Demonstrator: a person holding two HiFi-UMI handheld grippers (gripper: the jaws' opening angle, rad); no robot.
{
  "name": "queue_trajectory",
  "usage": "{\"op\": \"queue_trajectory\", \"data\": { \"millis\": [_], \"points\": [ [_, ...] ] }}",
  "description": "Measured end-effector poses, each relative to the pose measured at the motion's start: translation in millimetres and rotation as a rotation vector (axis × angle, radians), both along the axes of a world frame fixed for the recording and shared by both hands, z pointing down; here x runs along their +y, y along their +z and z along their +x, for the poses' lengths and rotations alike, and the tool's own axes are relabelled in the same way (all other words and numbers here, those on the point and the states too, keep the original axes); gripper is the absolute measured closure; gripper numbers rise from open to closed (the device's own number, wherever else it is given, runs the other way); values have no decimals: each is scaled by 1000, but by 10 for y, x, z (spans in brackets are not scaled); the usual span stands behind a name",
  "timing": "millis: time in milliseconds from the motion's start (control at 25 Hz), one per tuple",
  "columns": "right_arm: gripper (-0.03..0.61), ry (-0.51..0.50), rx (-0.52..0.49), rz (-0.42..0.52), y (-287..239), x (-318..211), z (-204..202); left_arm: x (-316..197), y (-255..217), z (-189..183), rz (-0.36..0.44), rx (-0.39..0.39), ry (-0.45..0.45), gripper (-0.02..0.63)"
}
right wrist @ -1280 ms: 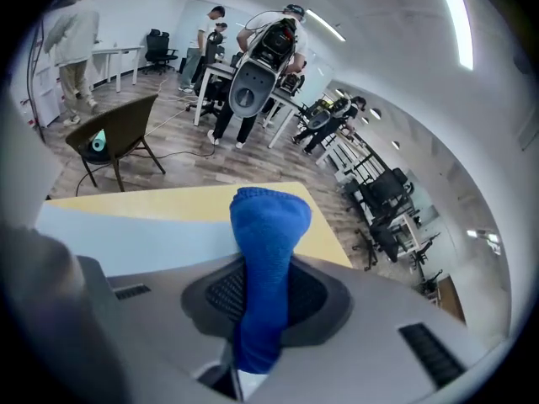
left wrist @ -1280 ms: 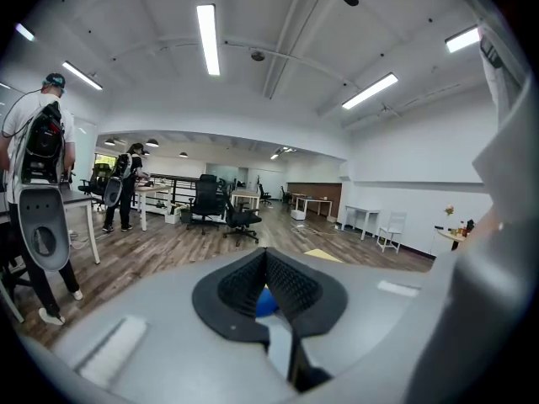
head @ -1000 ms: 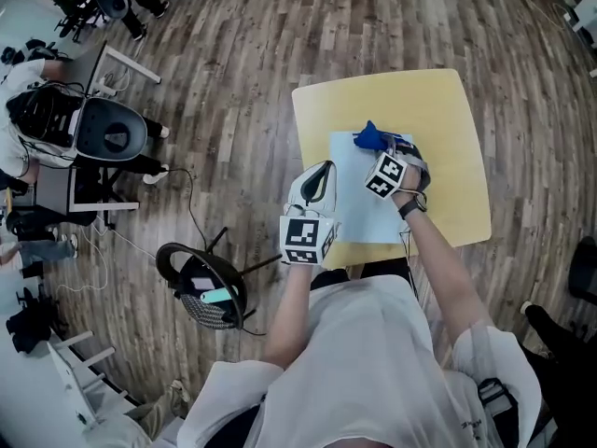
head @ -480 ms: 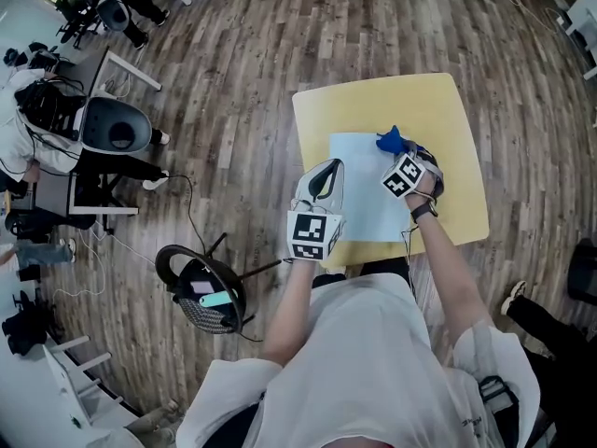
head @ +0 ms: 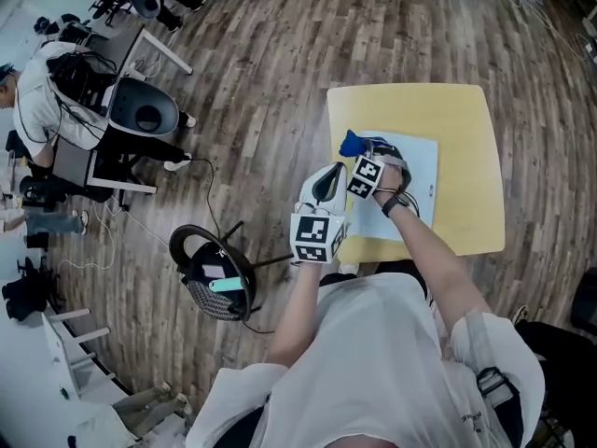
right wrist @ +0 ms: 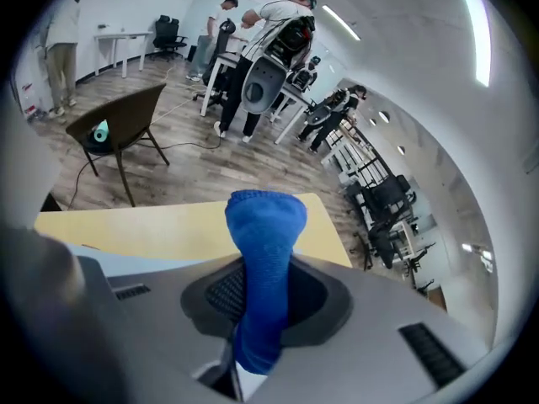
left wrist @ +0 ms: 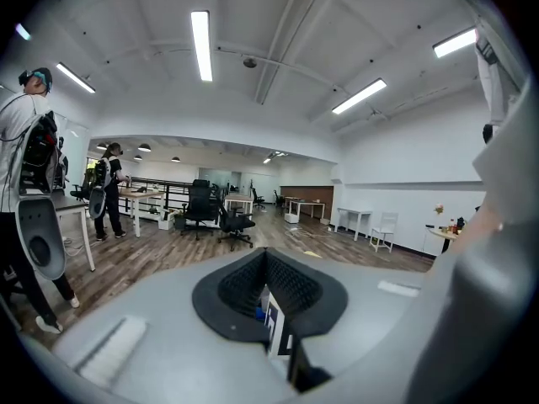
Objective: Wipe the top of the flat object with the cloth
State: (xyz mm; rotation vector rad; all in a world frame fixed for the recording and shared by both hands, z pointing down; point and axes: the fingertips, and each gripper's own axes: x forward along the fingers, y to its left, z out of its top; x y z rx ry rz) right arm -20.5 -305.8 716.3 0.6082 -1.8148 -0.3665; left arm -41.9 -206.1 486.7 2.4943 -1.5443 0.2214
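While the right hand-held gripper [head: 360, 155] [right wrist: 261, 310] keeps its jaws clamped on a bright blue knitted cloth [head: 353, 144] [right wrist: 263, 251], the free end of the cloth stands out past the fingertips at the far-left corner of a pale blue flat sheet [head: 415, 171]. The sheet lies on a square yellow bench [head: 457, 119], on its left half and reaching toward the near edge. Whether the cloth presses on the sheet cannot be told from the head view. The left hand-held gripper [head: 326, 180] [left wrist: 266, 280], its jaws drawn together with nothing between them, hangs just off the bench's left edge by the near-left corner, above the wood-plank floor [head: 261, 82]; its own view looks out across the open room toward the ceiling lights.
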Motion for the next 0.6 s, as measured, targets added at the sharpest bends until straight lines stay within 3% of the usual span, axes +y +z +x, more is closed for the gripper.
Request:
{"op": "queue_trajectory", "data": {
  "millis": [280,600],
  "points": [
    [500,89,3,39,35,-80,436,15,54,-28,4,2,19,611],
    [502,288,39,32,95,65,1619,13,49,440,18,19,138,611]
  ]
}}
